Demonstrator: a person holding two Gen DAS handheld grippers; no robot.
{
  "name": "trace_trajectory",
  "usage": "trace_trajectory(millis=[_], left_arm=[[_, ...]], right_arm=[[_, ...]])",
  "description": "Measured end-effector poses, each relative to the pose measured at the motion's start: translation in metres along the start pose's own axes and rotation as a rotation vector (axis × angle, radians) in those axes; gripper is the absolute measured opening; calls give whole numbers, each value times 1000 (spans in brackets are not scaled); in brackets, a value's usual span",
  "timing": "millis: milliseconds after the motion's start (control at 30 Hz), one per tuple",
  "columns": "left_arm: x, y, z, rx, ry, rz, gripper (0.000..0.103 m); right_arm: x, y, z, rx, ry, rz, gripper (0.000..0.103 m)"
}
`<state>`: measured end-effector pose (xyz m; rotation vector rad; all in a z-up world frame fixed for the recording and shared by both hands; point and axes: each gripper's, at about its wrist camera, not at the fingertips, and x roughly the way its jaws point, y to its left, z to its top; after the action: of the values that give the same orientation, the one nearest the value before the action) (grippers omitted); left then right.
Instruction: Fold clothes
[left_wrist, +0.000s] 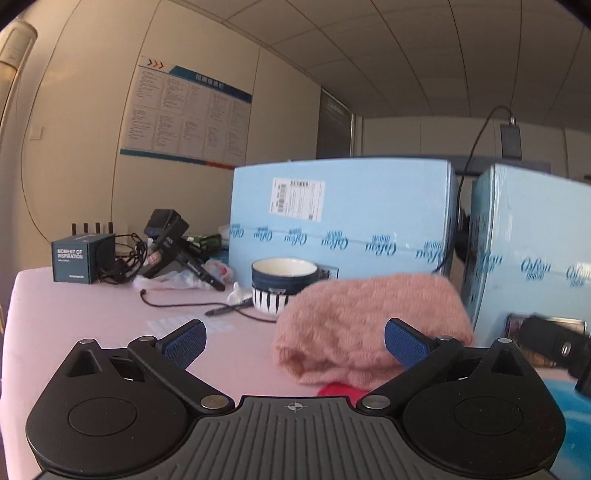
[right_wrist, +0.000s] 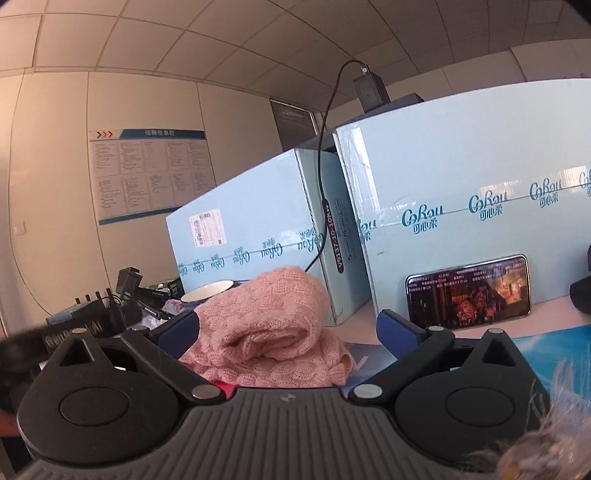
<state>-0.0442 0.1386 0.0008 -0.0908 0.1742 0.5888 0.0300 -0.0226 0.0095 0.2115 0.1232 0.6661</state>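
On the pink table (left_wrist: 92, 325) in front of you, a pink knitted sweater (left_wrist: 373, 325) lies folded into a thick bundle, resting partly on something red (left_wrist: 338, 389) that peeks out beneath its near edge. Your left hand-held gripper (left_wrist: 295, 341) is released, its blue pads (left_wrist: 186, 341) spread wide with nothing between them; the sweater sits just beyond, toward the right pad. Your right hand-held gripper (right_wrist: 288, 332) is also released, jaws wide apart, and the sweater (right_wrist: 273, 328) lies just ahead between its fingers, close against the left one; whether it touches is unclear.

Behind the sweater stand two large pale blue cartons (left_wrist: 340, 221), side by side with a narrow gap, a black cable (right_wrist: 325, 177) hanging down between them. A phone (right_wrist: 469, 291) with a lit screen leans against the right carton (right_wrist: 480, 206). Left of the sweater is a dark blue and white striped mug (left_wrist: 282, 286). Farther left lie a black pen (left_wrist: 229, 308), tangled black cords (left_wrist: 122, 266), a small dark box (left_wrist: 79, 258) with white lettering, and black equipment. A printed notice board (left_wrist: 184, 114) hangs on the wall.
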Motion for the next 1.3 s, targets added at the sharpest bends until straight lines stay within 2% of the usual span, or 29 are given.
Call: trace_trajectory(millis=[67, 200, 300, 433, 567, 633, 833, 1300], left_arm=[[1, -4, -3, 22, 25, 6, 103], [-3, 0, -4, 4, 6, 8, 103], [-6, 0, -4, -5, -24, 20, 103], [-12, 1, -4, -21, -79, 78, 103], [-23, 6, -4, -56, -147, 90, 103], [-22, 6, -3, -56, -140, 79, 103], [-22, -3, -3, -10, -141, 107, 103], [-28, -2, -3, -10, -176, 106, 103]], right_arm=[[-2, 0, 1, -47, -28, -13, 103], [-2, 0, 1, -88, -47, -24, 103], [0, 4, 0, -117, -32, -3, 103], [3, 17, -3, -229, -34, 16, 103], [3, 11, -3, -200, -37, 16, 103], [3, 10, -2, -195, -38, 7, 103], [3, 12, -3, -209, -34, 18, 103], [3, 10, -2, -196, -31, 39, 103]])
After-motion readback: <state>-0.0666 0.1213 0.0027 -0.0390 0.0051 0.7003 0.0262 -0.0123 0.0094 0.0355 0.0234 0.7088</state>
